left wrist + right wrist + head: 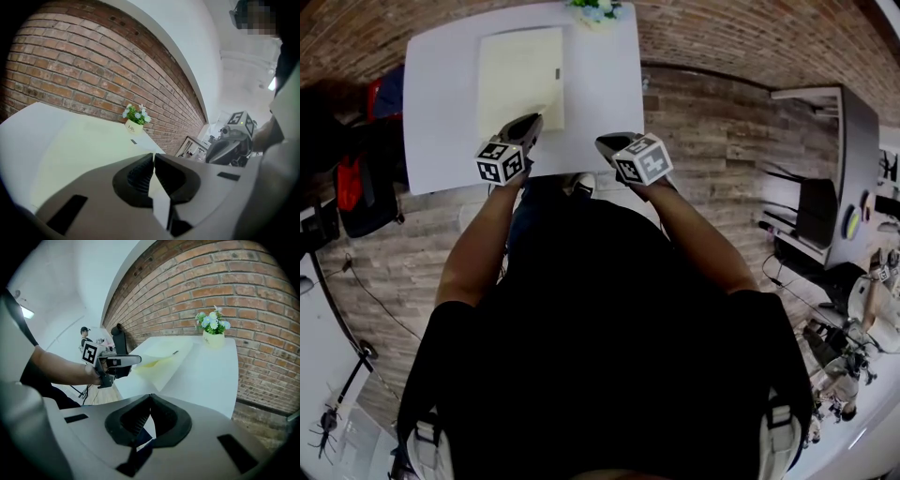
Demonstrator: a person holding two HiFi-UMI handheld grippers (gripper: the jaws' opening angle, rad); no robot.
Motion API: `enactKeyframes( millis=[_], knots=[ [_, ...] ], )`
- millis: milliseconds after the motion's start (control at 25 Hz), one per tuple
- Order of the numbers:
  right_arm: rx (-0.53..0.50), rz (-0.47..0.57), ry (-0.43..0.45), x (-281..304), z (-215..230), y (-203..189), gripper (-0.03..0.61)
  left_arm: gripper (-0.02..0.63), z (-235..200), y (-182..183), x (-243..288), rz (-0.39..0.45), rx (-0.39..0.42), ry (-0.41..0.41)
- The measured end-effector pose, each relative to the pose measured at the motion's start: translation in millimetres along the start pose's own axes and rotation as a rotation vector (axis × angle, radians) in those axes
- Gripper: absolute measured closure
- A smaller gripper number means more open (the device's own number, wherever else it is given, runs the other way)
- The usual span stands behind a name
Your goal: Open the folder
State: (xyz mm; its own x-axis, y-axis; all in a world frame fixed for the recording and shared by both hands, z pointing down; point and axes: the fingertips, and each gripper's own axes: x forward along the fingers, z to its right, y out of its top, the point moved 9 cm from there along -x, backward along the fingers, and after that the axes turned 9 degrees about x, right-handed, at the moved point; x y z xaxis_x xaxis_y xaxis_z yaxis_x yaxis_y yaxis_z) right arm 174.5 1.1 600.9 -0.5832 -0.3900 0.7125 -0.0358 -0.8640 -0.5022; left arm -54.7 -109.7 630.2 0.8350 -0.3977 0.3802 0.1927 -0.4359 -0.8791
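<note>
Currently the folder (520, 75) lies flat on the surface (605, 89), its long axis running toward the pot (596, 11), which stands just past its far right corner. At the end away from the pot, the left hand-held gripper (532, 122) pinches the cover edge, lifted slightly. The right hand-held gripper (603, 142) is pressed together and empty, beside that end on the pot's side, off the folder. Judgement: the left is nearer and does the swing.
</note>
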Motion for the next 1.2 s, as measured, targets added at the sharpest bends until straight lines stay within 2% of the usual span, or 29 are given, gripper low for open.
enactKeyframes(
  millis=[200, 800, 1200],
  knots=[
    [-0.035, 0.009, 0.009, 19.2, 0.3, 10.5, 0.555, 0.592, -0.1, -0.5, -3.1, 0.018, -0.037, -0.017],
    [-0.148, 0.001, 0.067, 97.5, 1.9, 34.9, 0.555, 0.592, 0.9, -3.5, -7.1, 0.022, -0.061, -0.067],
    [-0.163, -0.07, 0.055, 124.3, 5.6, 32.5, 0.555, 0.592, -1.7, -0.1, -9.3, 0.048, -0.062, -0.115]
  ],
)
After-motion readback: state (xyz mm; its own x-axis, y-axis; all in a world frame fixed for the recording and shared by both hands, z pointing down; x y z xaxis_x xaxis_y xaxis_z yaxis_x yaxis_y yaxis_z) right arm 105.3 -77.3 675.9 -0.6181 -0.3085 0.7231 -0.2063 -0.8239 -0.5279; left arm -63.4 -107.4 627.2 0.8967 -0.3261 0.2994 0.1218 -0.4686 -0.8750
